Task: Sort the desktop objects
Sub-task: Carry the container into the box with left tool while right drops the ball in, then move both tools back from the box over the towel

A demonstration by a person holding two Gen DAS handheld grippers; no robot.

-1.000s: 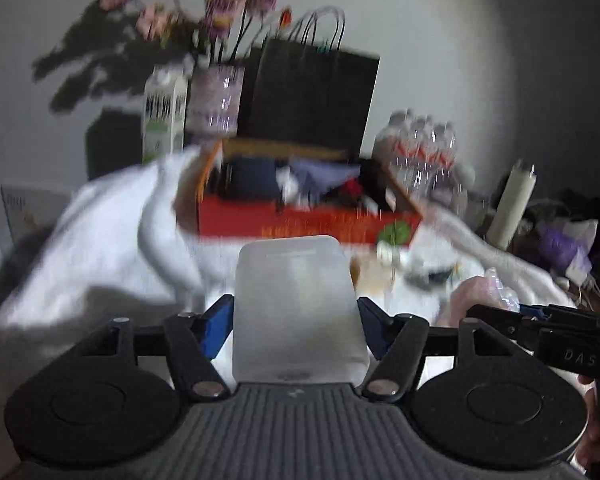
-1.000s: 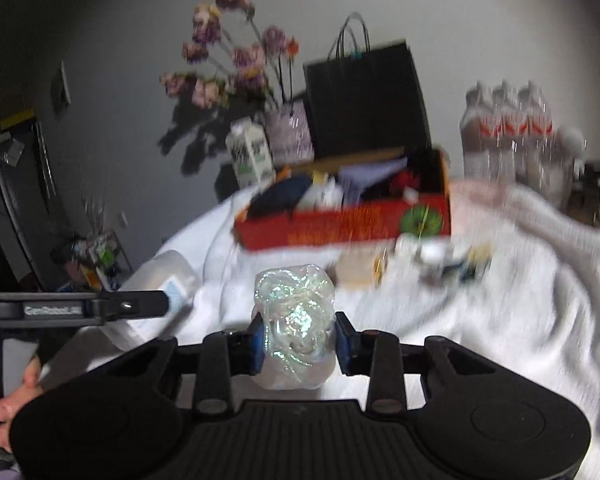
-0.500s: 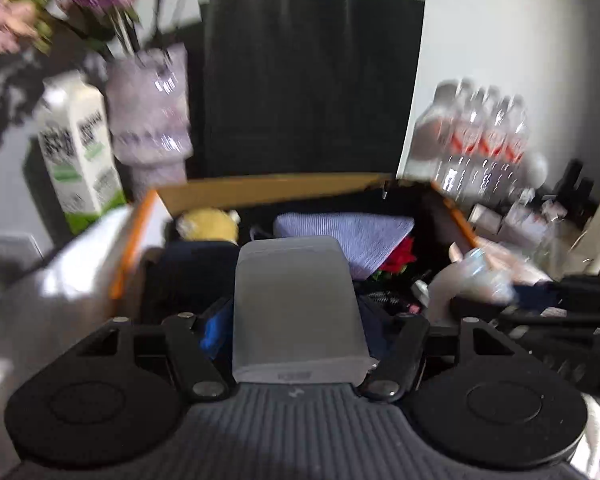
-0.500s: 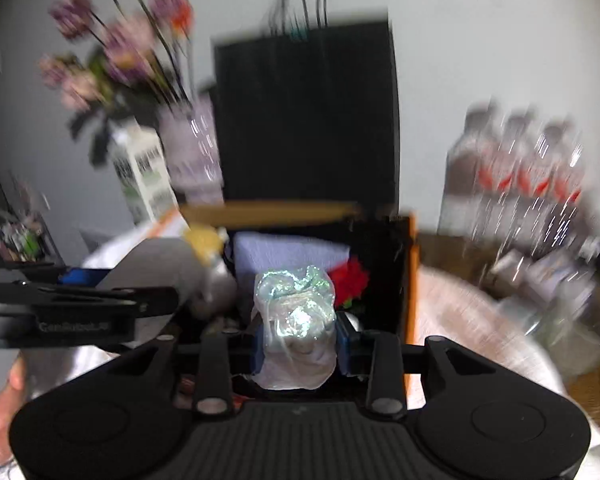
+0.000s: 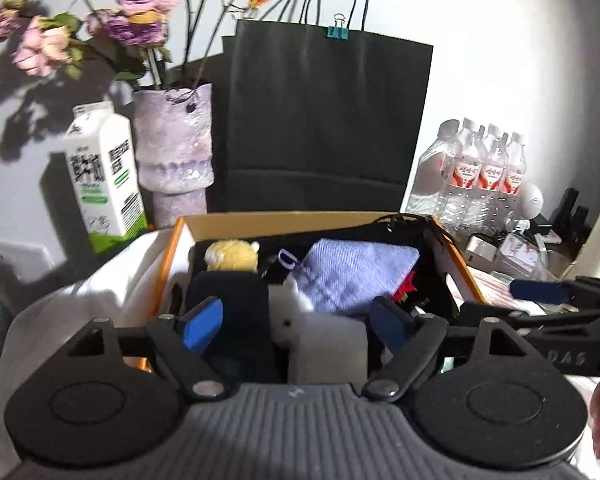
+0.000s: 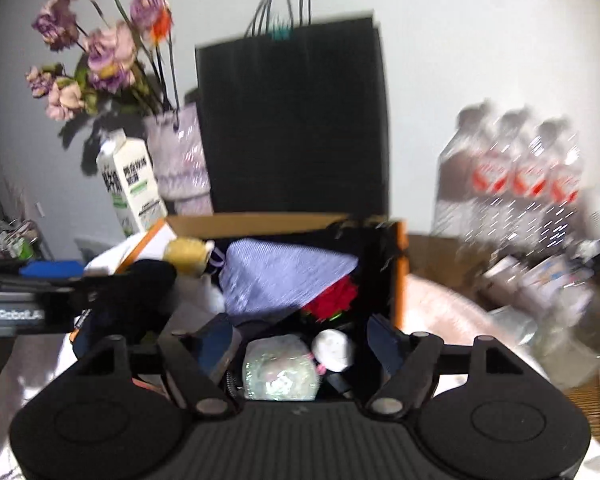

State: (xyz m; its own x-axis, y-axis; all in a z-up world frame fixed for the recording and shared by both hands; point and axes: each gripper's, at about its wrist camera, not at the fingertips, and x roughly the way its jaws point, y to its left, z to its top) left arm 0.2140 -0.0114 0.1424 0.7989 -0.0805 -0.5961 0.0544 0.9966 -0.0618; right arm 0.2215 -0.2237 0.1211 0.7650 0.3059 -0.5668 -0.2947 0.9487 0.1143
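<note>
Both grippers hang over the orange box [image 5: 456, 264]. Left gripper [image 5: 296, 320] is opening, frosted container [image 5: 328, 352] loose between its jaws. Right gripper [image 6: 300, 340] is opening too, shiny wad [image 6: 280, 372] lying untouched in the box.

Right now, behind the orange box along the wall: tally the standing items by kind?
Milk carton: 1
Vase with flowers: 1
Black paper bag: 1
Water bottles, caps visible in the left wrist view: 4, possibly more hidden in the pack
Total: 7
</note>
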